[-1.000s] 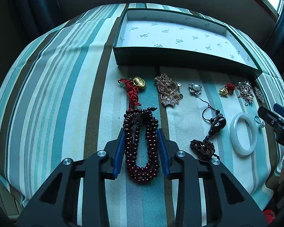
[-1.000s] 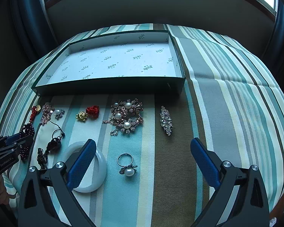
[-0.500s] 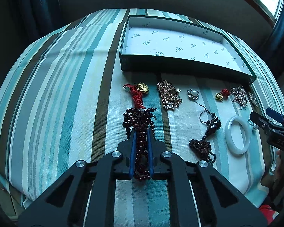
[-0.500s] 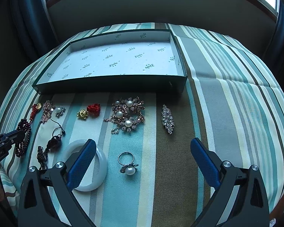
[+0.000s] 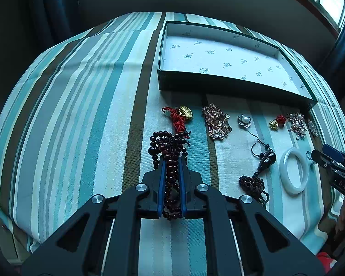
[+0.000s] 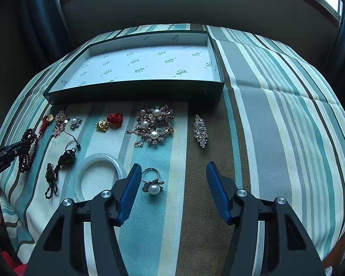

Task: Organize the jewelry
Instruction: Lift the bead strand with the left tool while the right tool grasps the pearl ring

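My left gripper (image 5: 171, 161) is shut on a dark red bead bracelet (image 5: 166, 145), whose bunched loops stick out past the fingertips over the striped cloth. It also shows at the left of the right wrist view (image 6: 28, 147). My right gripper (image 6: 172, 170) is open and empty, lowered around a pearl ring (image 6: 153, 185), with a white bangle (image 6: 99, 177) just left of its left finger. An open dark green box (image 5: 218, 81) with a white printed lining stands at the back, empty.
In a row before the box lie a red cord with gold charm (image 5: 181, 115), a rose-gold brooch (image 5: 216, 122), a small pearl flower (image 5: 244, 120), a gold-and-red charm (image 6: 109, 120), a pearl cluster brooch (image 6: 153, 126) and a crystal clip (image 6: 200, 131). A dark pendant cord (image 5: 260, 168) lies beside the bangle.
My left gripper closed on the bead bracelet and has lifted back a little with it. My right gripper has narrowed and come down around the pearl ring.
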A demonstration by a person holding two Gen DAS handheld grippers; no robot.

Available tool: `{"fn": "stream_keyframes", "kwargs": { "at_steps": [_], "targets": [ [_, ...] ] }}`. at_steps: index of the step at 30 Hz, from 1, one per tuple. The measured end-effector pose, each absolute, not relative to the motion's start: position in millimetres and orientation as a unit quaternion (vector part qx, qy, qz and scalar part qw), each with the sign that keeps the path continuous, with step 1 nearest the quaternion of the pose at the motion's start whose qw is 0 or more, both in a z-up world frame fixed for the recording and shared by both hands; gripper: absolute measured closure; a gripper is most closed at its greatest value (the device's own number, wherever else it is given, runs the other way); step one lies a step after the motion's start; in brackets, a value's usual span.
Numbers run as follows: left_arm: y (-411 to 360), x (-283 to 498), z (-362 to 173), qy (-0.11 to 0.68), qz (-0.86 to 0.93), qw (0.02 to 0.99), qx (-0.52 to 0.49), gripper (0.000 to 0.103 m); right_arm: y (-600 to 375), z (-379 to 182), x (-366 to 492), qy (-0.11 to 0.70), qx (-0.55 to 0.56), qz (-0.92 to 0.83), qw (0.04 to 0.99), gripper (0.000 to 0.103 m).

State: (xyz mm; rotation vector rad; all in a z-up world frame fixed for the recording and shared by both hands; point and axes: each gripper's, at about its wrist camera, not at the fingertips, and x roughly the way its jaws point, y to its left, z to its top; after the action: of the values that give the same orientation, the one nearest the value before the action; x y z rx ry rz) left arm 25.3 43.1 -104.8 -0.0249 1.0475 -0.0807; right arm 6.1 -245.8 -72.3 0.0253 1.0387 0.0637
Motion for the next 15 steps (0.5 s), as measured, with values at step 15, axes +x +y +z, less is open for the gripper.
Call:
{"fn": "stream_keyframes", "kwargs": {
  "at_steps": [15],
  "targets": [
    [42.6,25.3,-103.0,0.499,-0.037,0.866,-0.011,0.093,-237.5,-78.8,1.3,0.505,0.004,0.069,0.860,0.071]
  ]
}}
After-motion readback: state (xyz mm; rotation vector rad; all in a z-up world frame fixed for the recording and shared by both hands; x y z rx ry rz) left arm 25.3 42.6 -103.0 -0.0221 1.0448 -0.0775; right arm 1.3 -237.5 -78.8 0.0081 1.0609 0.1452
